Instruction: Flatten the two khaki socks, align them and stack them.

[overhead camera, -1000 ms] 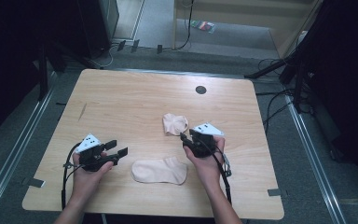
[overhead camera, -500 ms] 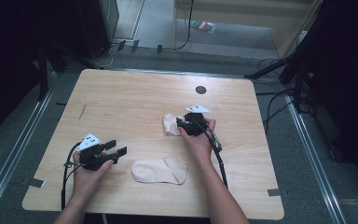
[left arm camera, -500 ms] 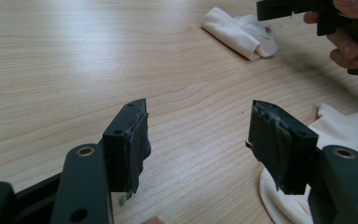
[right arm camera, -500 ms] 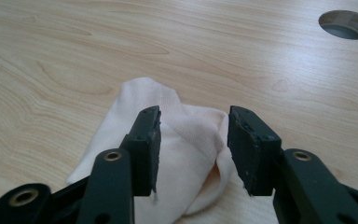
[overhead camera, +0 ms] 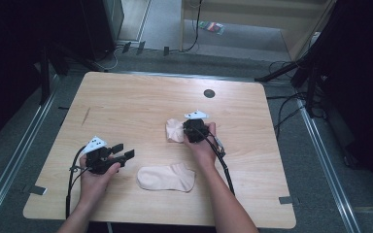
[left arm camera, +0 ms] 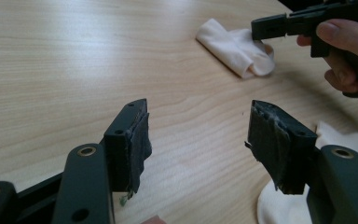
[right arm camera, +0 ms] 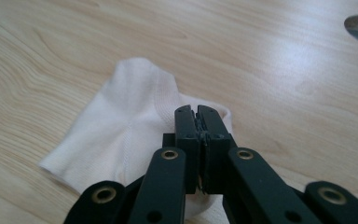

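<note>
Pale wood forms the table (overhead camera: 141,104), on which two cream socks and two hand-held grippers are seen from above. At left, the left gripper (overhead camera: 122,155) is held low near the front edge, pointing toward the table's right; its jaws stand wide apart with nothing between them, and its own view shows bare wood in the gap. Just right of it lies the flat sock (overhead camera: 166,177), spread out with its long axis running left to right, parallel to the front edge, its narrower end at the left. Farther back and to the right sits the crumpled sock (overhead camera: 174,130), folded on itself, so that its direction cannot be told. The right gripper (overhead camera: 188,132) is at this sock's right edge; in the right gripper view its jaws are pressed together over the fabric (right arm camera: 126,126), and whether any cloth is pinched between them cannot be told. A dark round hole (overhead camera: 209,93) marks the table's far side.
</note>
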The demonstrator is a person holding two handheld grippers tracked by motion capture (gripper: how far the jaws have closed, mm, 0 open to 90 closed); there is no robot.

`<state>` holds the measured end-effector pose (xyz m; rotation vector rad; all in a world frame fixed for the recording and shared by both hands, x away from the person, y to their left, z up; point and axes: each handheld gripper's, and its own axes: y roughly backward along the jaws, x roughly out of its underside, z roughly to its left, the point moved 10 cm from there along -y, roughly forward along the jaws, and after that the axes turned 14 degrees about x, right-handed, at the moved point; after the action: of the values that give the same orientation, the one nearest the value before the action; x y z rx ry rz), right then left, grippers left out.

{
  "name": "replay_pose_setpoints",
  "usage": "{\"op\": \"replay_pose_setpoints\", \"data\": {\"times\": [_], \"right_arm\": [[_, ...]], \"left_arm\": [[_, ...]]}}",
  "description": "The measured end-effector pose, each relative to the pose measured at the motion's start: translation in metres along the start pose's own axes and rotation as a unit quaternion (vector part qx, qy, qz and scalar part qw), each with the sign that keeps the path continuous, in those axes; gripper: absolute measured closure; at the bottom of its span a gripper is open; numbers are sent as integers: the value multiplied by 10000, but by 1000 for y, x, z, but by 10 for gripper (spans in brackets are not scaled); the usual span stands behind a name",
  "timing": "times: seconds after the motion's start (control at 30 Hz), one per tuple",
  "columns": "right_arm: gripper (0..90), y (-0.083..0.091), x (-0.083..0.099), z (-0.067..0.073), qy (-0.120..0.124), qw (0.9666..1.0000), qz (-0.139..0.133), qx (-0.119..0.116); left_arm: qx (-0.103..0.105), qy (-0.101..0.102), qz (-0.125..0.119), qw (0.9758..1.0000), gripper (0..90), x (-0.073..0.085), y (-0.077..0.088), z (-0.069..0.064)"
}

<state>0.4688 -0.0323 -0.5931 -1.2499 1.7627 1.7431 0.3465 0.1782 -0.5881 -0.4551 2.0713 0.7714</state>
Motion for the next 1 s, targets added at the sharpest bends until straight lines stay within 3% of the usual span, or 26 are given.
{"op": "replay_pose_setpoints", "data": {"times": [0.13,0.33,0.4,0.43,0.53,0.57,0.6,0.63,0.67,0.83,0.9,1.0], "right_arm": [[900,13,-16,1,-81,9998,-143,-56],[900,34,-47,9,-108,9991,-355,-203],[900,36,-53,12,-100,9991,-366,-213],[900,36,-53,12,-100,9991,-366,-213],[900,40,-60,16,-93,9988,-399,-255],[900,40,-60,16,-93,9988,-399,-255],[900,41,-62,18,-94,9987,-408,-280],[900,41,-62,18,-94,9987,-408,-280],[900,42,-64,18,-115,9987,-404,-286],[900,44,-69,19,-128,9985,-447,-295],[900,46,-72,19,-131,9984,-464,-304],[900,50,-77,21,-132,9981,-492,-341]], "left_arm": [[-16,65,-54,10000,382,-12,-8,1],[-5,-290,103,9995,352,-32,-35,-5],[67,-427,304,9986,341,-34,-54,-10],[67,-427,304,9986,335,-34,-54,-10],[128,-606,676,9958,305,-32,-83,-13],[128,-606,676,9958,297,-32,-83,-13],[86,-606,818,9948,294,-30,-97,-11],[86,-606,818,9948,292,-30,-97,-11],[21,-571,923,9941,298,-28,-108,-10],[41,-571,1043,9929,302,-27,-127,-14],[43,-480,1057,9932,310,-28,-132,-14],[101,-278,868,9958,357,-35,-144,-17]]}}
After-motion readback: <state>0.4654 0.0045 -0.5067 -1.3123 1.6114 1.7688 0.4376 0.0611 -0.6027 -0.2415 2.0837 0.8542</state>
